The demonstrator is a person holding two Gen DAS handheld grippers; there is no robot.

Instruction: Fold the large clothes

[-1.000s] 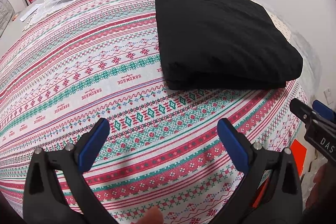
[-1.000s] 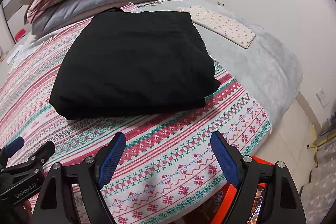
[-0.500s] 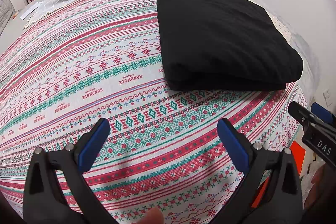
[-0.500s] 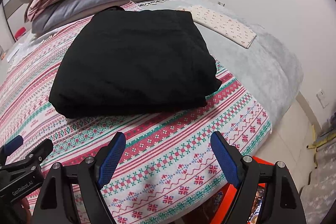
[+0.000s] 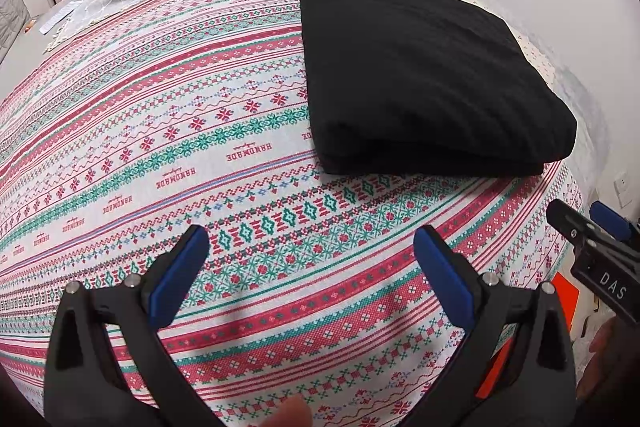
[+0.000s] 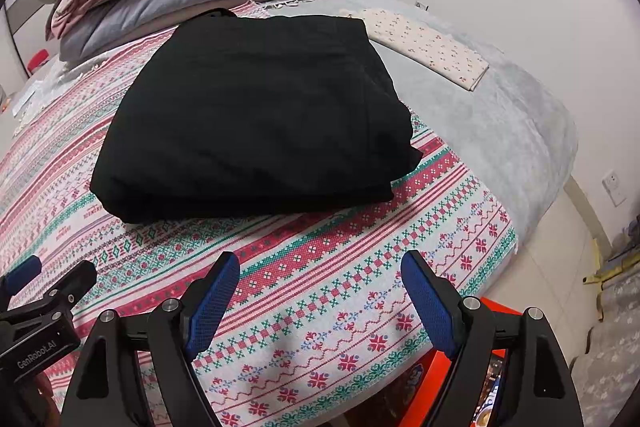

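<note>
Both tools hover over the near edge of the patterned bedspread (image 5: 168,131), each with its blue pads spread apart and nothing between them. The black garment (image 6: 256,123) lies ahead of the right gripper (image 6: 320,301), slightly to its left, and ahead and to the right of the left gripper (image 5: 312,271), so the right looks nearer. It is already a folded block, its long axis running away from the tools. "HANDMADE" repeats along the spread; the grippers' bodies read "GenRobot.AI" and "DAS".
</note>
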